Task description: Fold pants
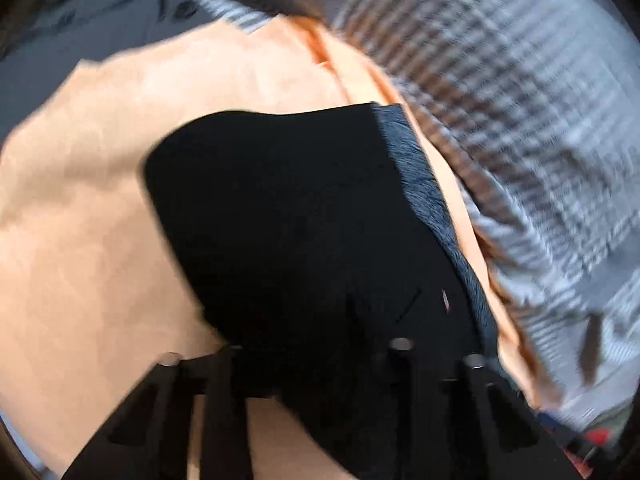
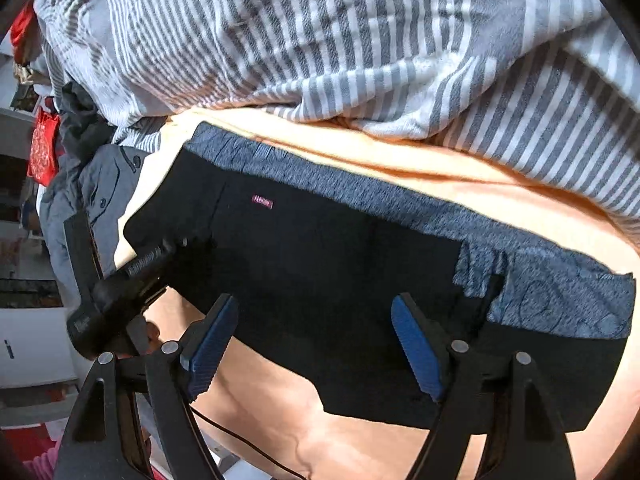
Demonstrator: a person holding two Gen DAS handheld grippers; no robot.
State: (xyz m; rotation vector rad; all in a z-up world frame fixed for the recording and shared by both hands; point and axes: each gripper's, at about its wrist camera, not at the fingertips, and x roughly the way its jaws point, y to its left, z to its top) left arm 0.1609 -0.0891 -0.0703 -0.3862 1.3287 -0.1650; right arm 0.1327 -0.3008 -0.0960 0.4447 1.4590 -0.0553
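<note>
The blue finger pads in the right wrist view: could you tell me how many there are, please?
2: one blue pad on the left finger, one on the right finger, both above the black pants. None seems hidden.

You see black fabric pants [image 2: 320, 264] with a mottled blue-grey waistband [image 2: 400, 204] and small pink label [image 2: 262, 202], lying on a plain peach-orange sheet [image 2: 280, 412] beside a grey-and-white striped quilt [image 2: 320, 40], framed by blue ribbed gripper pads [image 2: 416, 344].
</note>
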